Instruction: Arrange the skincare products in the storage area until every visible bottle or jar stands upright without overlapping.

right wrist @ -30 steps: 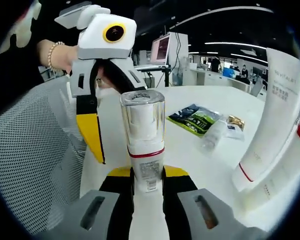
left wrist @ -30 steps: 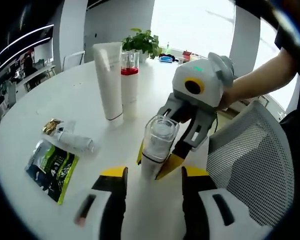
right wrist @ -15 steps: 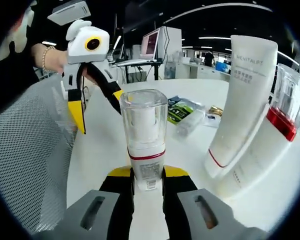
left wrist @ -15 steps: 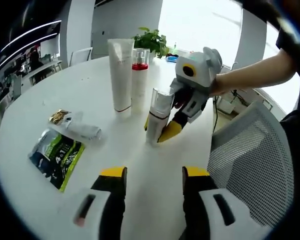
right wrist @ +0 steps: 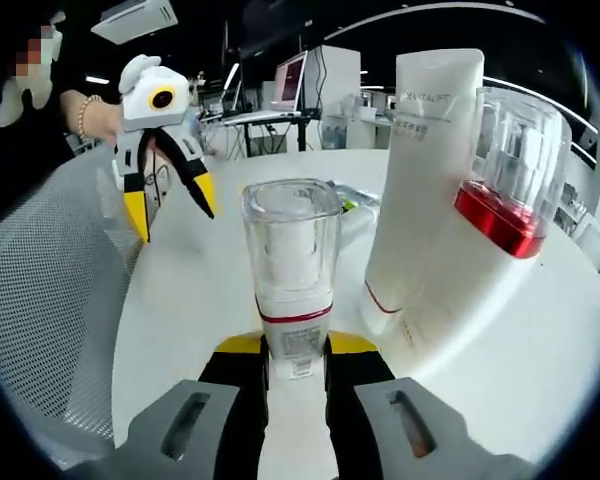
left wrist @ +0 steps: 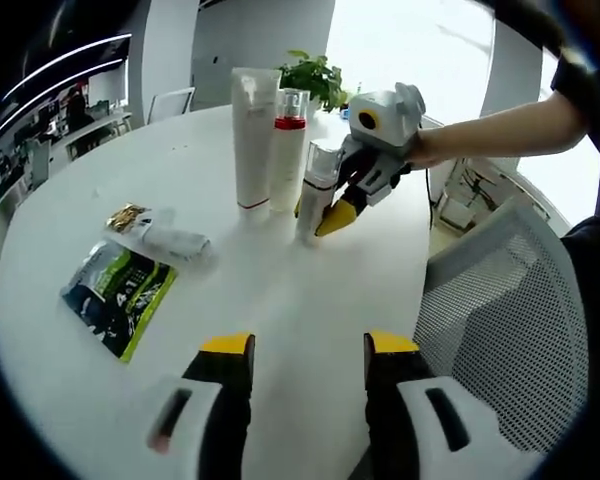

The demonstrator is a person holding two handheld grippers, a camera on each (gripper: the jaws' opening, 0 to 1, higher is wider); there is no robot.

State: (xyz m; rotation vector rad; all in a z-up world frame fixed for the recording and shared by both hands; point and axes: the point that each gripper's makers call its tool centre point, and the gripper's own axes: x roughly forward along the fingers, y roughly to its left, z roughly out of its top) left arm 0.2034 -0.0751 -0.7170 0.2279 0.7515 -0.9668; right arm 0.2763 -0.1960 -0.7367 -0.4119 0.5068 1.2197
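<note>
Two claws: right claw clamps the clear-capped bottle; left claw gapes above a sachet.

Clear-capped bottle base hidden between right gripper fingers; sachet print unreadable.

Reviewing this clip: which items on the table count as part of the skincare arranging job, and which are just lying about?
Job items:
- clear-capped pump bottle, clamped in the right gripper
- tall white tube, upright
- red-collared bottle, upright beside the tube
- small clear-wrapped bottle, lying flat

Lying about:
- green sachet
- gold-wrapped item
- potted plant
- mesh chair
</note>
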